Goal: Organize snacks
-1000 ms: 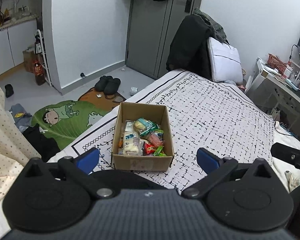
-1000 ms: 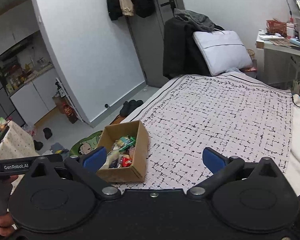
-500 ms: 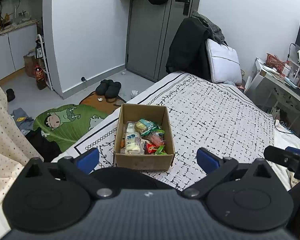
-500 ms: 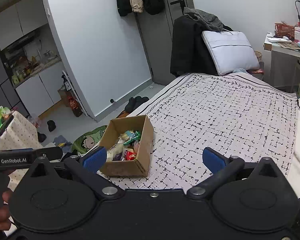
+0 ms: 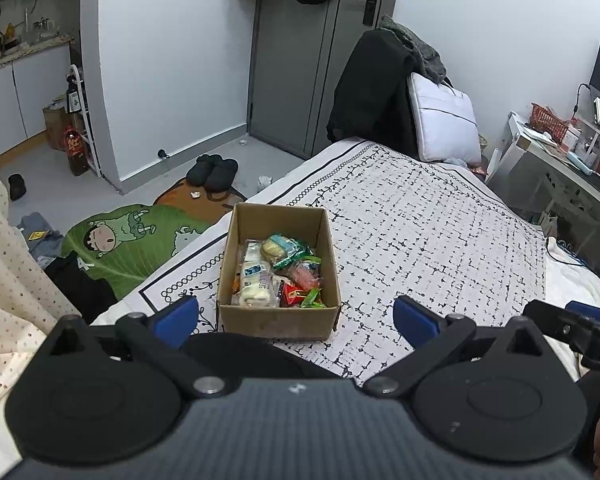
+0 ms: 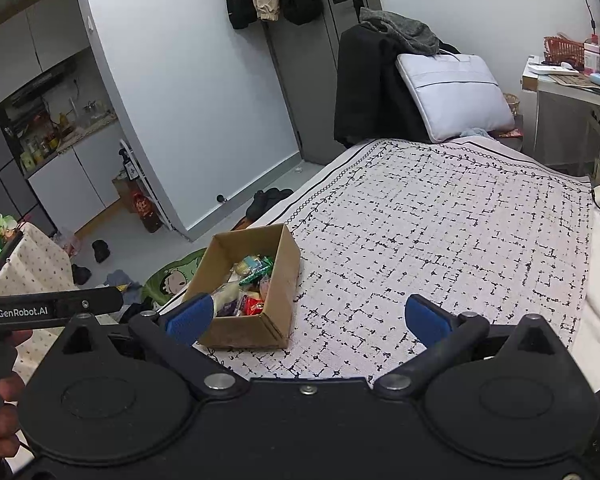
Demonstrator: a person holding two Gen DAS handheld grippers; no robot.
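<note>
The open brown cardboard box (image 5: 278,272) sits near the left edge of the bed's white black-flecked cover (image 5: 420,240), holding a jumble of wrapped snacks (image 5: 280,276) whose print is too small to read; the left hand-held gripper (image 5: 296,318) and right hand-held gripper (image 6: 310,318) both hang above the bed, blue-padded fingers spread wide, gripping nothing; "GenRobot.AI" reads on the left one's black bar in the right wrist view; the person's hands are mostly cut off by the frame edges.

Snacks (image 5: 278,276) in box (image 5: 276,322), box on bed (image 5: 420,240) near left edge
</note>
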